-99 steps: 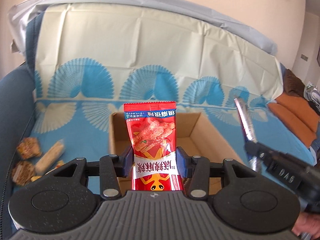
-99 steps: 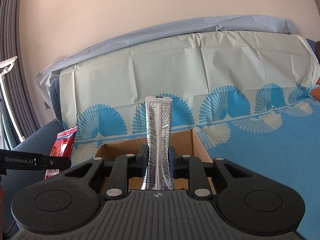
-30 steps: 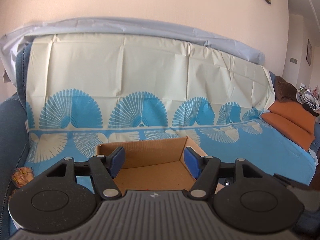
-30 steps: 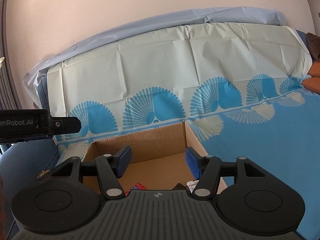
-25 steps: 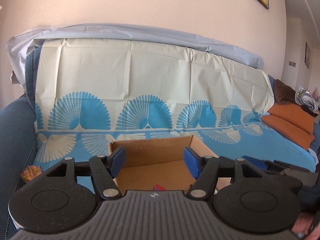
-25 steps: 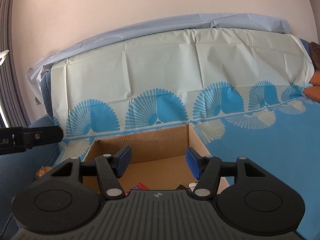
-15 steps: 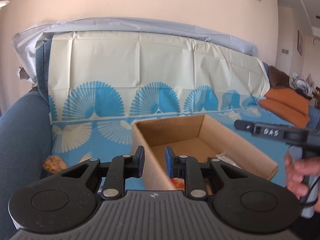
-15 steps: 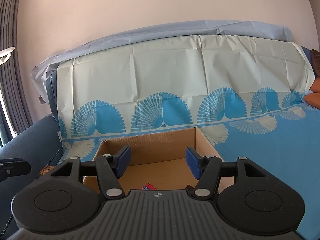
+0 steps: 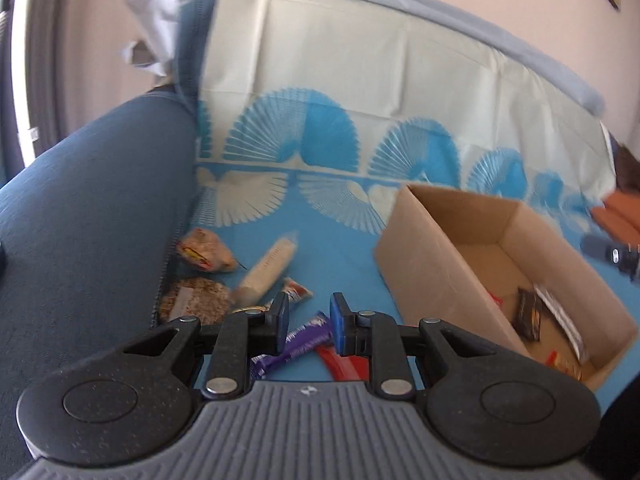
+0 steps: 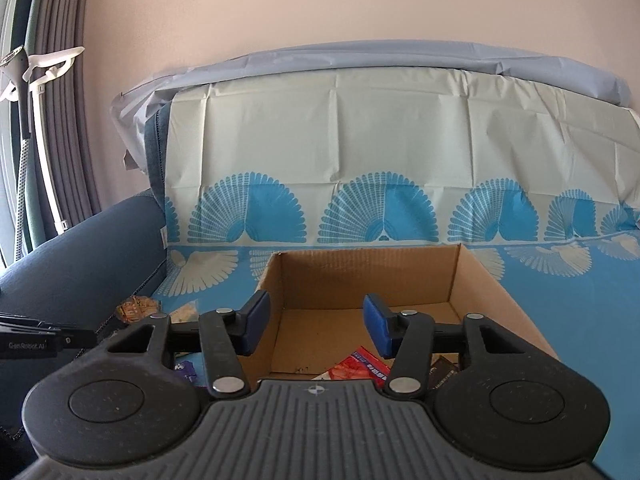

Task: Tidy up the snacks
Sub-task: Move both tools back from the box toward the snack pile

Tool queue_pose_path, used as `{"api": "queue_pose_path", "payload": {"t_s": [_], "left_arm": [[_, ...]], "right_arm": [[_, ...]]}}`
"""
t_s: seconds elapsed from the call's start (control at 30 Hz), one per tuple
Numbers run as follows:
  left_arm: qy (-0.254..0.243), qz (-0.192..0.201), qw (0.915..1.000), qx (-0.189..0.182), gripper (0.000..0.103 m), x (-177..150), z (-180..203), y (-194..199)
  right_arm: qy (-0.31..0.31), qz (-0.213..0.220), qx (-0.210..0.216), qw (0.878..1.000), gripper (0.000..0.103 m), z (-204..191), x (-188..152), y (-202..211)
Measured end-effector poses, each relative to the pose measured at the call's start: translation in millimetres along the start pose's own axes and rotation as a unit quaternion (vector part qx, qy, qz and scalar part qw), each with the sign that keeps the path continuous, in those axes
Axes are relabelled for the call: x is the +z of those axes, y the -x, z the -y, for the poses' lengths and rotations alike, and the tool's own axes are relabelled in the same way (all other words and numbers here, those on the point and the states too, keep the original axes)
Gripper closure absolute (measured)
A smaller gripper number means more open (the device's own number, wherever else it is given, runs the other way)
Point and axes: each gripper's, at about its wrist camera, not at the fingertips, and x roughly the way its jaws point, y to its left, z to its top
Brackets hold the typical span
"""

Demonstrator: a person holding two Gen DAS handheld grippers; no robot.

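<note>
A cardboard box (image 9: 420, 256) stands on the blue patterned sofa cover and holds several snack packets (image 9: 530, 314). Loose snacks lie left of it: a purple bar (image 9: 298, 340), a red packet (image 9: 344, 364), a pale tube (image 9: 268, 268) and round brown cakes (image 9: 196, 300). My left gripper (image 9: 308, 318) hangs open and empty just above the purple bar. My right gripper (image 10: 314, 320) is open and empty above the box (image 10: 496, 288), where a red packet (image 10: 360, 364) lies.
The dark blue sofa arm (image 9: 80, 216) rises on the left, close to the loose snacks. The sofa back (image 10: 360, 140) is draped in pale cover. The left gripper's body (image 10: 36, 342) shows at the right wrist view's left edge.
Both grippers let go of their packets into the box. My left gripper has since swung left and down to the loose snacks, its jaws narrower. My right gripper stayed open over the box.
</note>
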Motion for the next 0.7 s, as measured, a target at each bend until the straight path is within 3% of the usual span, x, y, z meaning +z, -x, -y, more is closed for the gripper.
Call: {"api": "queue_pose_path", "payload": {"t_s": [0.07, 0.13, 0.7], "left_arm": [[-0.001, 0.003, 1.0, -0.006, 0.079, 3, 1, 2], [-0.01, 0.006, 0.9998, -0.013, 0.079, 4, 6, 3], [0.03, -0.002, 0.9994, -0.014, 0.079, 10, 1, -4]], "right_arm": [[-0.001, 0.0, 0.008, 1.0, 0.068, -4, 0, -2], [-0.001, 0.0, 0.012, 1.0, 0.071, -8, 0, -5], [0.059, -0.029, 0.086, 0.994, 0.072, -62, -16, -20]]}}
